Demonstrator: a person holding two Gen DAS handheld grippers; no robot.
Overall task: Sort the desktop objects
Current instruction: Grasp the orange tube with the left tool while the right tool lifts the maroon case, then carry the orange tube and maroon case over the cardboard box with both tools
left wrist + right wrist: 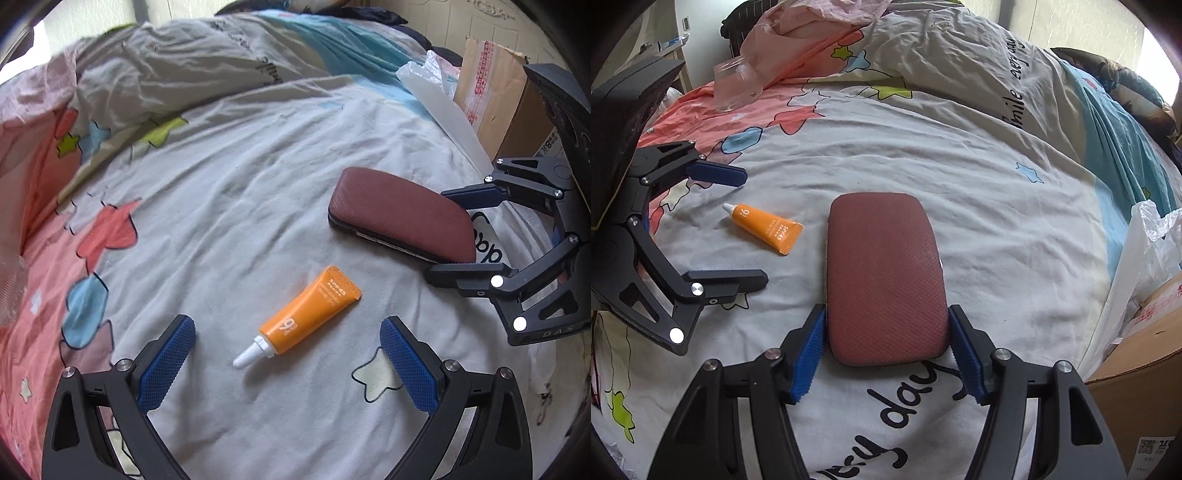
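An orange tube [310, 314] with a white cap lies on the patterned bedsheet [240, 184], just ahead of my left gripper [288, 323]. That gripper is open, with the tube in the gap between its blue pads and touching neither. In the right wrist view the tube [764, 229] lies left of a brown textured case [882, 273]. My right gripper [886, 314] has both blue pads against the long sides of the case's near end. The case [399, 214] rests flat on the sheet. The left gripper [755, 227] shows at the left edge, the right gripper [458, 236] at the right.
A cardboard box [495, 103] and a white plastic bag [1152, 240] stand at the bed's right edge. A glass jar [737, 83] sits at the far left on the pink part of the sheet. A crumpled quilt [184, 74] is heaped behind.
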